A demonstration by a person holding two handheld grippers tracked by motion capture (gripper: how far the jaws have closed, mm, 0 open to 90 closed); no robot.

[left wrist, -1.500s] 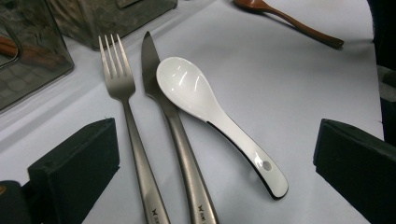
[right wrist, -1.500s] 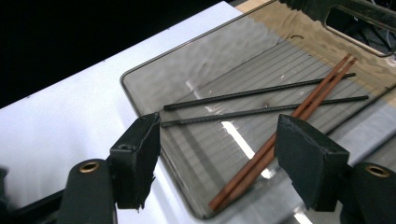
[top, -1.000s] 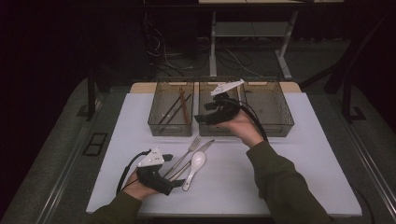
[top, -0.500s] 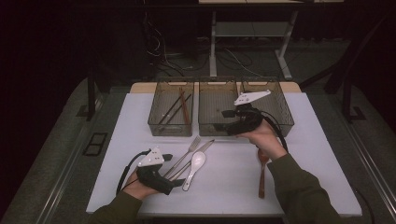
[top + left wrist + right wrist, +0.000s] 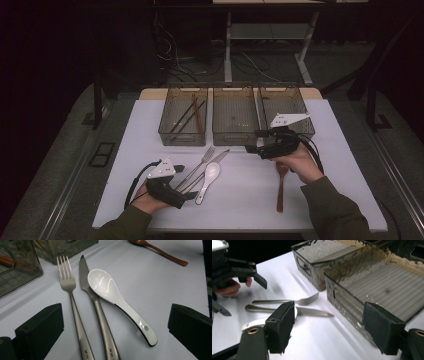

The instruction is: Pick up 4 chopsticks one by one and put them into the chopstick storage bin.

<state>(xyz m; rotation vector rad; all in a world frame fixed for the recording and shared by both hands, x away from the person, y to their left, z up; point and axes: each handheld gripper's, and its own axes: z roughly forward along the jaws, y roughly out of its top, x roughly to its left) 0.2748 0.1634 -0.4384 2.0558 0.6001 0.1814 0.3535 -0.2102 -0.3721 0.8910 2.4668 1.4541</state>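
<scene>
The right claw [image 5: 251, 141] has swung from the bins toward the fork [image 5: 199, 163], jaws just widening, empty.

A steel fork [image 5: 71, 302], steel knife [image 5: 96, 305] and glossy white ceramic spoon [image 5: 117, 298] lie side by side on the table. The spoon's bowl faces up, overlapping the knife.

Far: three bins [image 5: 235, 136]; chopsticks [image 5: 189, 116] in left bin.
Near left: left gripper [image 5: 186, 196] beside fork [image 5: 200, 164], knife [image 5: 212, 162], white spoon [image 5: 209, 176].
Right: right gripper [image 5: 254, 141], jaws apart and just opening, empty; wooden spoon [image 5: 281, 190].
</scene>
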